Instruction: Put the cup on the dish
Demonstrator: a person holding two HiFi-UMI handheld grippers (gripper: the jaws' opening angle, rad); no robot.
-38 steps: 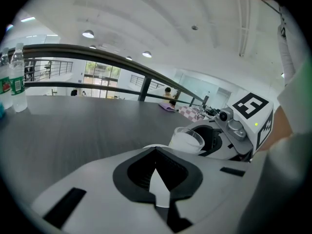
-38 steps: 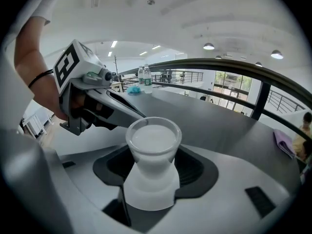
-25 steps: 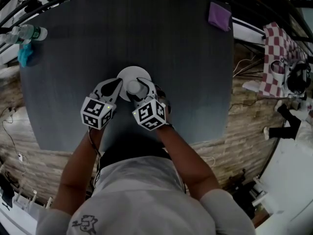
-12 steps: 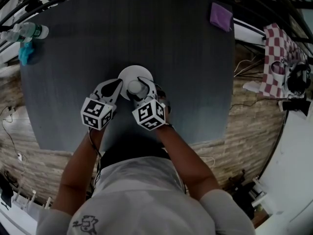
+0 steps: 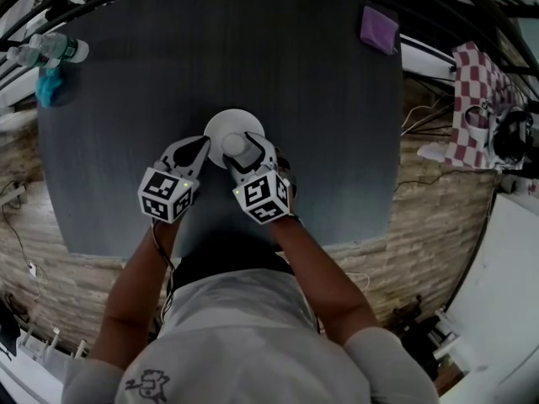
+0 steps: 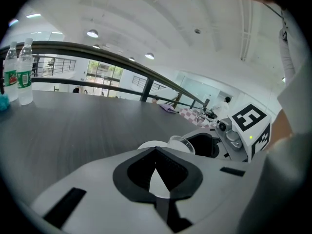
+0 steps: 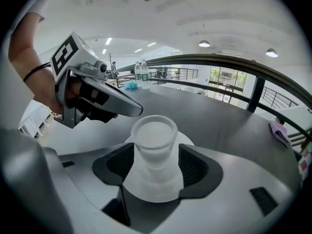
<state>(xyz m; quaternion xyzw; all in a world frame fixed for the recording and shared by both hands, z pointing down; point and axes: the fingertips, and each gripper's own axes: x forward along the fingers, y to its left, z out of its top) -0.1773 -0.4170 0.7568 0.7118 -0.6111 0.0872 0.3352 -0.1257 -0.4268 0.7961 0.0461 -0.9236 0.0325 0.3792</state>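
Note:
A white dish (image 5: 232,121) lies near the middle of the dark table (image 5: 320,124). A small clear cup (image 5: 234,146) stands upright over its near half. My right gripper (image 5: 237,148) is shut on the cup, one jaw on each side. In the right gripper view the cup (image 7: 155,136) sits between the pads (image 7: 195,165), with the dish (image 7: 155,193) under it. My left gripper (image 5: 202,145) is shut and holds nothing, its tip at the dish's left edge. From the left gripper view the dish (image 6: 147,145) and cup (image 6: 181,144) show just past the closed jaws.
Two water bottles (image 5: 52,50) and a blue cloth (image 5: 46,84) sit at the table's far left edge. A purple cloth (image 5: 377,25) lies at the far right corner. A red-checked cloth (image 5: 480,91) is off the table to the right.
My right gripper has turned slightly and shifted a little to the right with the cup. The left gripper has stayed in place.

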